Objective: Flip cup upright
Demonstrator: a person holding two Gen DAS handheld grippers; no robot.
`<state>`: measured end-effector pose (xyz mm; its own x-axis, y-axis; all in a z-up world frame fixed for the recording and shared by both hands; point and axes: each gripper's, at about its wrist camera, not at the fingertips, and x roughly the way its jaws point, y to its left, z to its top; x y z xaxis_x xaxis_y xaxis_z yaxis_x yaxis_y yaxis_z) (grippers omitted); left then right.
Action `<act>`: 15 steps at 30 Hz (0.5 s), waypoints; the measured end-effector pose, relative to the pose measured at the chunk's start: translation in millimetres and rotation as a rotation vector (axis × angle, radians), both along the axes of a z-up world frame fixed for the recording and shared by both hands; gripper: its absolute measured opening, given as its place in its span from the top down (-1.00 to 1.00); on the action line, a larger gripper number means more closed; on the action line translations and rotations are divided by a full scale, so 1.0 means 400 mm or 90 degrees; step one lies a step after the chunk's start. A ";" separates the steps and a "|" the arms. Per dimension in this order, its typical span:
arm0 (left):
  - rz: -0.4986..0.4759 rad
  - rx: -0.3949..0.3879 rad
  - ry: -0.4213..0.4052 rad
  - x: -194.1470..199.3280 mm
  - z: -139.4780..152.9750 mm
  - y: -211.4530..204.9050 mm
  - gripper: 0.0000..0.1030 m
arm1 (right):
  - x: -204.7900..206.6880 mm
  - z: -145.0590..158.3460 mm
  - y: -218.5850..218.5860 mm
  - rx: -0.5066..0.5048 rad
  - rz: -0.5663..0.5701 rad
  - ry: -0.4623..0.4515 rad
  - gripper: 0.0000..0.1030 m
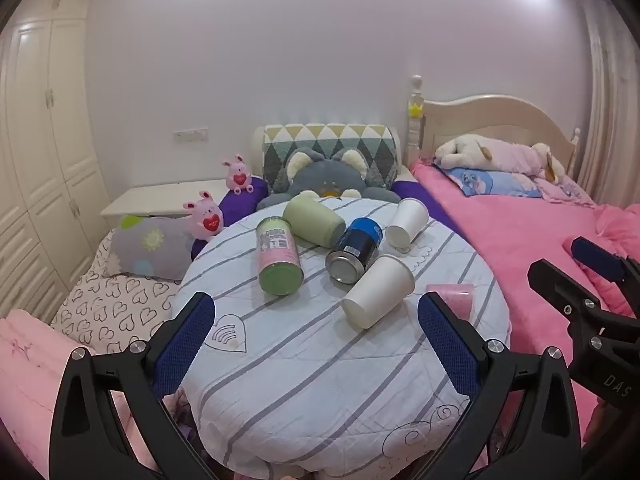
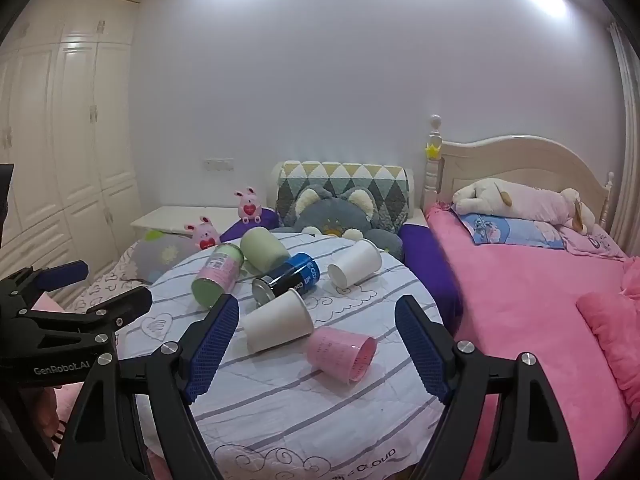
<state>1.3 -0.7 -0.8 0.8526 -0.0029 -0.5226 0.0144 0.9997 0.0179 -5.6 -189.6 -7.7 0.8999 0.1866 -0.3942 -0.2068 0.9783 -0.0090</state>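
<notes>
Ahead, cup [image 2: 343, 354] between right claw [image 2: 318, 344] fingers.

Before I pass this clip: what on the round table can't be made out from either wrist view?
- Pink cup: in the left wrist view, mostly hidden behind the left gripper finger.
- Green cup: its opening faces away in both views, so the inside is unseen.
- Blue can: label text too small and partly turned away.
- Pink-and-green can: label print too small to read.
- Near edge of the table: cut off behind the right gripper body.
</notes>
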 end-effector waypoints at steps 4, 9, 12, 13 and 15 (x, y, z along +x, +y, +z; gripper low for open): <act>0.004 -0.002 -0.017 -0.011 0.001 -0.002 -0.99 | 0.000 -0.001 0.002 -0.004 -0.005 -0.003 -0.59; 0.008 -0.009 -0.022 -0.039 0.005 -0.001 -0.99 | -0.007 0.001 0.013 -0.005 0.000 -0.004 -0.59; 0.013 -0.005 -0.023 -0.041 0.007 -0.003 -0.99 | -0.017 -0.003 0.035 0.003 0.006 -0.001 -0.59; 0.015 -0.010 -0.015 -0.027 0.005 0.014 -0.99 | -0.017 -0.004 0.038 0.007 0.007 -0.001 -0.59; 0.014 -0.012 -0.017 -0.029 0.009 0.011 -0.99 | -0.019 0.001 0.042 0.011 0.009 -0.001 -0.59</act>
